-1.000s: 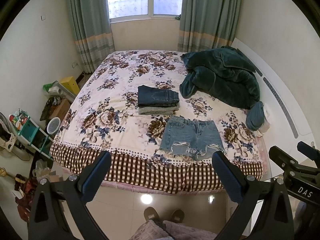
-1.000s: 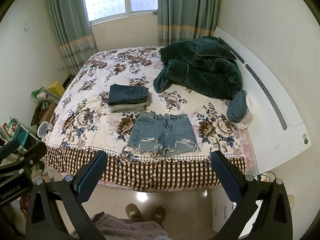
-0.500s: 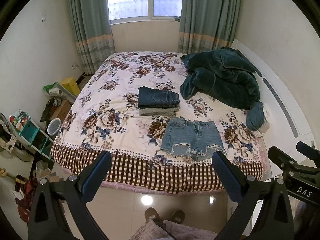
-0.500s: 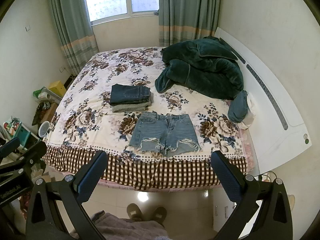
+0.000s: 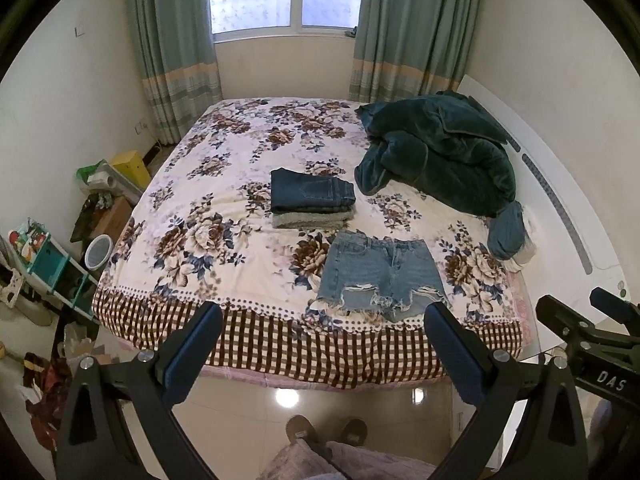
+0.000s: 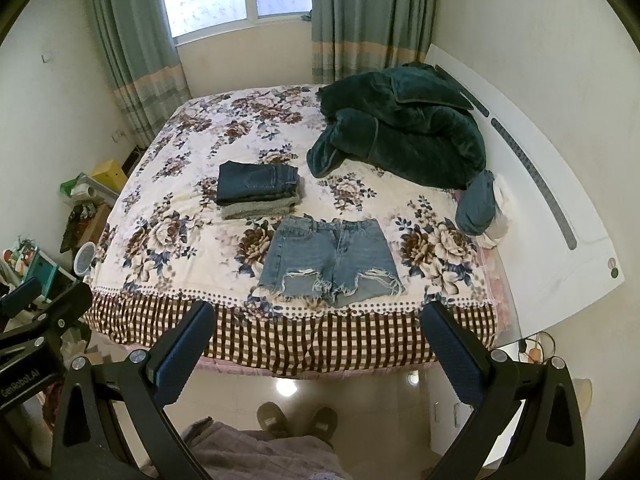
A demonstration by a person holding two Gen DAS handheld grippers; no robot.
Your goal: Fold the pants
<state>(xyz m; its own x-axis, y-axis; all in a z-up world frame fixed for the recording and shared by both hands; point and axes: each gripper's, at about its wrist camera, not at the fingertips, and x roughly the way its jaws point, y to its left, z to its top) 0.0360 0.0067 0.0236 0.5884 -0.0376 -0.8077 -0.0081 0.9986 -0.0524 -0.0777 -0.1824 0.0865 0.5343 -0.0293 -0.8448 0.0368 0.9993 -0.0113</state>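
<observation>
Left wrist view: a pair of frayed denim shorts (image 5: 382,276) lies flat near the front edge of a floral-covered bed (image 5: 224,248), just right of frame centre, waistband toward the window and ragged hems toward the camera. The left tool (image 5: 322,326) hangs over the floor in front of the bed with its jaws spread wide and nothing between them; the shorts sit ahead of it and slightly right, well apart from its tips. In the right wrist view the right tool (image 6: 318,324), equally wide open and empty, faces the shorts (image 6: 330,262) almost squarely at frame centre, so neither hand looks clearly nearer. The waistband runs left to right across the frame, which suggests one tool for each side. Behind the shorts, at centre left, a stack of folded jeans (image 5: 312,202) rests on the bed; a green blanket (image 5: 436,156) is heaped at upper right. No container matters here.
</observation>
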